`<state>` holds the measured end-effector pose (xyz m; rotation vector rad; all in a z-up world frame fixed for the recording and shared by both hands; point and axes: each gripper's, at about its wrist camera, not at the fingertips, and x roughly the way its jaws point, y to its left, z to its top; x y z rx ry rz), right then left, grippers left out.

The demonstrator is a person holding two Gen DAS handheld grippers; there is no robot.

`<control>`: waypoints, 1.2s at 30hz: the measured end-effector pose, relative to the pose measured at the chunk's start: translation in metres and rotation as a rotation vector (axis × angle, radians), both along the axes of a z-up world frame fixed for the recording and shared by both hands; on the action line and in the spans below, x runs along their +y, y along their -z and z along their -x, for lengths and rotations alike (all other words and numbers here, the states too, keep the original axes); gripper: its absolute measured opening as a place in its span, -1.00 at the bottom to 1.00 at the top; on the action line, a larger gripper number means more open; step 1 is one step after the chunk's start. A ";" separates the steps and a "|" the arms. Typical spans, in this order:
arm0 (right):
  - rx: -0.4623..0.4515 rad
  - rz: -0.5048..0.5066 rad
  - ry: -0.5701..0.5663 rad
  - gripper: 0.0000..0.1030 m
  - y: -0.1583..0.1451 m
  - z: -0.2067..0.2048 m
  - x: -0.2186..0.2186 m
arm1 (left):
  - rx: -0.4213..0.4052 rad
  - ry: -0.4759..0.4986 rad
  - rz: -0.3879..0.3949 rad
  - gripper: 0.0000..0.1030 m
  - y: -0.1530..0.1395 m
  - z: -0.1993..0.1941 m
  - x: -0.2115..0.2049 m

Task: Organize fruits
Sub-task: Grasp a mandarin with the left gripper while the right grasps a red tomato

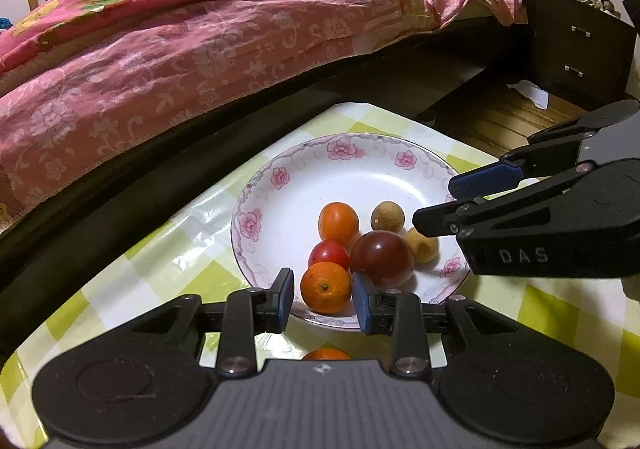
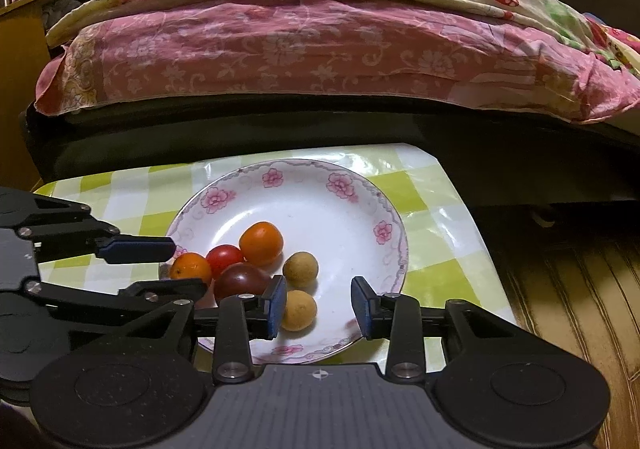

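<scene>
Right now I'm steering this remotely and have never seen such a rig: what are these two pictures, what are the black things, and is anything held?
Each picture comes from a camera mounted on a hand-held claw, looking forward along its two blue-padded fingers. One view is from the left claw, the other from the right claw; each also shows the other claw entering from the side. On the checked tablecloth stands a flowered plate holding six small fruits. The left claw is open around the near orange fruit, which seems to rest on the plate. The right claw is open and empty, beside a tan fruit.
</scene>
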<state>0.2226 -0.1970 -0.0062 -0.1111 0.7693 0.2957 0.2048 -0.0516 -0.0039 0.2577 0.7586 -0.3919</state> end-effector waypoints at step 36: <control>0.127 -0.070 -0.227 -0.23 0.009 0.051 0.034 | 0.081 0.054 -0.007 -0.12 -0.003 0.052 0.055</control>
